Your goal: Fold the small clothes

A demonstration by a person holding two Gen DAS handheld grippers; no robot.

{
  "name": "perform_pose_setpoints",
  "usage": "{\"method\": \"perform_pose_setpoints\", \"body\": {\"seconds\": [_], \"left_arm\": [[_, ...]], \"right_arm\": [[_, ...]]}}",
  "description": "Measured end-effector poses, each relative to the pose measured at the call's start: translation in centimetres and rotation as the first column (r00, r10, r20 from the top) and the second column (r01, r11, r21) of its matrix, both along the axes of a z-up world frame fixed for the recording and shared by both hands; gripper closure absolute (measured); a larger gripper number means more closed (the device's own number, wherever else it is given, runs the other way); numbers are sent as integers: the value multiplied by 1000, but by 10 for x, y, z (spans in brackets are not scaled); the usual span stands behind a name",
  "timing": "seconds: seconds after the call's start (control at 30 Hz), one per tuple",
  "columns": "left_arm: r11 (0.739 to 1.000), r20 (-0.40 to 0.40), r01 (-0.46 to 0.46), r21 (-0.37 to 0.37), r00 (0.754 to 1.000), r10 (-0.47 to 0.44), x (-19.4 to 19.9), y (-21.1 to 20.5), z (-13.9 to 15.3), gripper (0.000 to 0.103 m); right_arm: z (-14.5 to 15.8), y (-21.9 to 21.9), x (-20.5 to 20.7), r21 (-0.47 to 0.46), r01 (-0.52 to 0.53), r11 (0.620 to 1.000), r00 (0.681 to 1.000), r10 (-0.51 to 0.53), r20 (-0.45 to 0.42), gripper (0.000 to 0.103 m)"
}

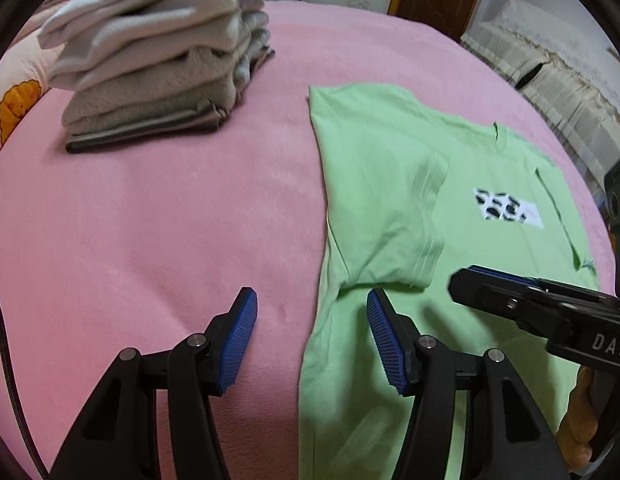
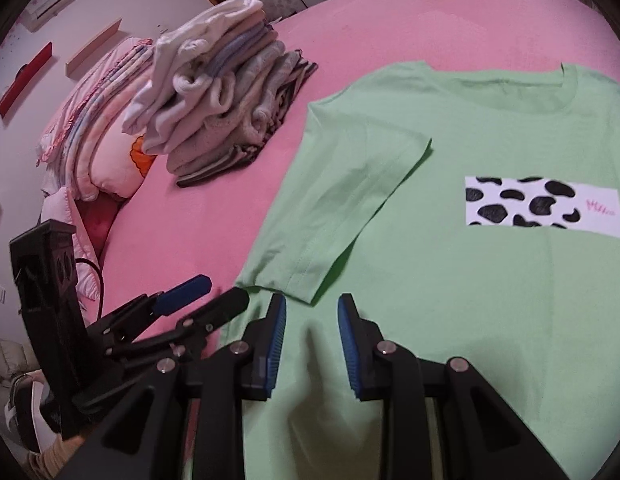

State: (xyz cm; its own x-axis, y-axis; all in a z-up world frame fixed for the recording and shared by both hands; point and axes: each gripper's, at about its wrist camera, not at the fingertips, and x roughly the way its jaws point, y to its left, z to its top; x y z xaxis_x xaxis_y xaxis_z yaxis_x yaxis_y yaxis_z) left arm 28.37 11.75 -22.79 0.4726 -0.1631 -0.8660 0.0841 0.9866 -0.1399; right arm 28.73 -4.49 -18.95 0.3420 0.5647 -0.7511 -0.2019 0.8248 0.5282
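Hovering low over the bed, your left claw (image 1: 311,334) stands wide with nothing between its blue pads (image 1: 383,340); one pad hangs over pink blanket (image 1: 170,220), the other over the shirt's side edge. Your right claw (image 2: 311,338) is narrower, parted, and also empty, poised above the cloth in the lower middle of its view. In the left view the right claw comes in from the right edge.

Just beyond both claws lies the green T-shirt (image 2: 449,128), face up and flat, filling the right half of each frame, with a cow-spot patch (image 2: 543,208) on the chest. One sleeve (image 2: 341,200) is already turned inward over the body, its hem ending right ahead of the right claw.

Expect the shirt to be light, thin and limp: it will drape, stretch a little and drag on the fleecy blanket, not slide. Pinch only one layer at an edge, such as the side seam near the sleeve and the bottom hem, so the fold stays straight.

In the upper left of both frames sits the stack of folded clothes (image 1: 158,60), well apart from the shirt.
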Motion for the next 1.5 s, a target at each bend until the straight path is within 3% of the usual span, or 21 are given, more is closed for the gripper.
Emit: {"method": "perform_pose_setpoints", "body": {"seconds": [0.17,0.43,0.53,0.83,1.03,1.13,1.2,1.27,1.5], "left_arm": [[999,-25,-10,-37,1000,9,6,2,-10,66],[996,-38,-34,-80,999,31,9,8,-13,86],[995,-43,-47,-91,998,43,10,10,-15,87],[990,-72,-93,-108,994,86,10,15,-18,87],[993,-71,-91,-81,994,85,8,14,-16,85],[996,-58,-80,-48,995,77,2,10,-8,68],[996,-31,-86,-26,996,85,-5,9,2,45],[995,-1,-102,-11,995,102,-13,10,14,33],[992,62,-125,-3,990,125,-46,5,68,16]], "right_arm": [[-11,5,7,52,-8,999,1000,9,-20,76],[-14,21,8,45,-67,997,998,66,21,77],[-9,23,3,16,-85,996,995,84,45,99],[-10,15,-1,-74,-29,997,1000,29,6,103],[-14,11,-6,-82,-24,996,1000,23,-12,103],[-5,9,-14,-121,-27,992,1000,28,13,102],[4,5,-20,-133,-25,991,999,30,30,102],[16,-1,-30,-143,-17,990,998,26,57,102],[57,-34,-71,-141,58,988,992,-41,120,102]]}}
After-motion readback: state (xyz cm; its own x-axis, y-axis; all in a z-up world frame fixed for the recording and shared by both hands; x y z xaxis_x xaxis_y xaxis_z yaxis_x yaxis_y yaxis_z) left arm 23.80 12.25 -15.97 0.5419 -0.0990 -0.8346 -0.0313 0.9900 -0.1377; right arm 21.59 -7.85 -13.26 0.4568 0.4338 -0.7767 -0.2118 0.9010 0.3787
